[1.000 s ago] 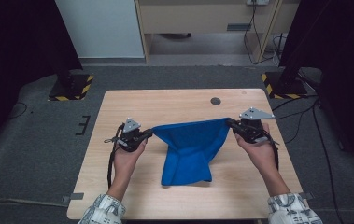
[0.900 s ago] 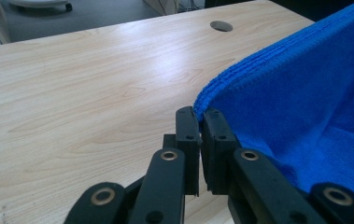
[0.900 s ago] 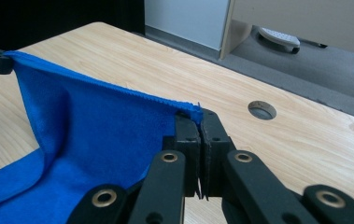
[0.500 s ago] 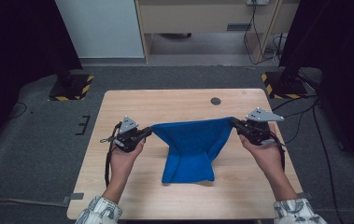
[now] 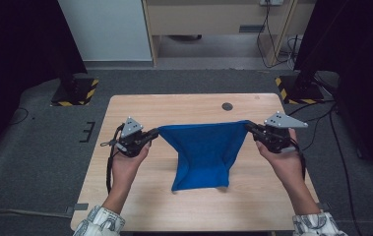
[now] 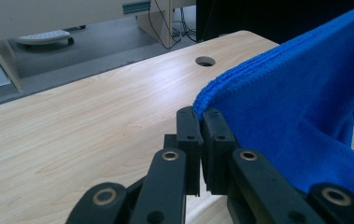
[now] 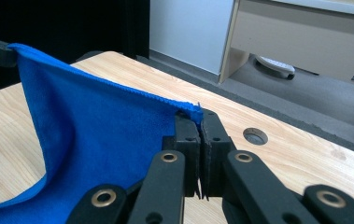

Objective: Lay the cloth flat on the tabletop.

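- The light wooden desk (image 5: 139,206) takes up the middle of the high view, standing on grey carpet with dark walls on either side.
- A blue microfibre cloth (image 5: 201,152) hangs above the middle of the desk, its top edge stretched almost level from nine o'clock to three o'clock.
- Below that edge the cloth narrows and drapes toward six o'clock, where its lower end rests on the desk.
- The left hand (image 5: 125,164) comes in from seven o'clock and the right hand (image 5: 285,162) from five o'clock, each wrapped around its tool.
- The left tool (image 5: 155,134) sits at the cloth's nine o'clock corner; in the left gripper view (image 6: 201,122) its jaws are closed, pinching the stitched corner of the cloth (image 6: 305,107) between the pads.
- The right tool (image 5: 249,129) sits at the cloth's three o'clock corner; in the right gripper view (image 7: 200,120) its jaws are likewise closed on the corner of the cloth (image 7: 100,135), a little tuft of fabric poking out above the pads.
- A grey three-cornered plate tops each tool in the high view.
- A small round cable hole (image 5: 227,106) lies in the desk at twelve o'clock from the cloth, well apart from it; it appears in the left gripper view (image 6: 205,61) and the right gripper view (image 7: 255,136) too.
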A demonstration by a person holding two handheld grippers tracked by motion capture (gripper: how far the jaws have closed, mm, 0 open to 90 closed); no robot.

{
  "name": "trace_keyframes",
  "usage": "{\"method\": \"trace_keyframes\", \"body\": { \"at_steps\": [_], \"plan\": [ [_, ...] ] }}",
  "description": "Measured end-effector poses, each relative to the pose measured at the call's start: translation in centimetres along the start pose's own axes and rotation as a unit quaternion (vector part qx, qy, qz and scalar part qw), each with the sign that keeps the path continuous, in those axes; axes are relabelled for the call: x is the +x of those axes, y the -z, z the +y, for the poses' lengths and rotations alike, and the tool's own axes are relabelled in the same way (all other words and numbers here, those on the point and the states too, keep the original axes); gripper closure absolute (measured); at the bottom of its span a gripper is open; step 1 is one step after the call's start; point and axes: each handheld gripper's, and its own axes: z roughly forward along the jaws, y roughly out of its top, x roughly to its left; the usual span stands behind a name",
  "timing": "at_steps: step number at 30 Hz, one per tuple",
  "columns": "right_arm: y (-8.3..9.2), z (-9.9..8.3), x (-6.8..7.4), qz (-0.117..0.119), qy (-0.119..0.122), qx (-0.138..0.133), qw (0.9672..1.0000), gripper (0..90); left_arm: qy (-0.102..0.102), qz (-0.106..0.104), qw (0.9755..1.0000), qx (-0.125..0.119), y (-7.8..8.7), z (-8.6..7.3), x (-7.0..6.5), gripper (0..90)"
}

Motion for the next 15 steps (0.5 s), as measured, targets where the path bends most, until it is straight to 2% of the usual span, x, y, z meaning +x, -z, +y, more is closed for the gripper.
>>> {"method": "trace_keyframes", "body": {
  "at_steps": [8, 14, 15],
  "plan": [
    [0.4, 0.7, 0.3, 0.003, 0.006, -0.008, 0.9999, 88.1, 0.001, 0.002, 1.0000, -0.001, -0.1, 0.4, 0.3, 86.7],
    [-0.9, 0.7, 0.9, 0.011, 0.012, 0.000, 0.9999, 88.1, 0.011, 0.016, 0.9998, 0.010, -0.9, 0.2, 2.3, 87.0],
    [-0.9, 0.7, 0.9, 0.011, 0.012, 0.000, 0.9999, 88.1, 0.011, 0.016, 0.9998, 0.010, -0.9, 0.2, 2.3, 87.0]
  ]
}}
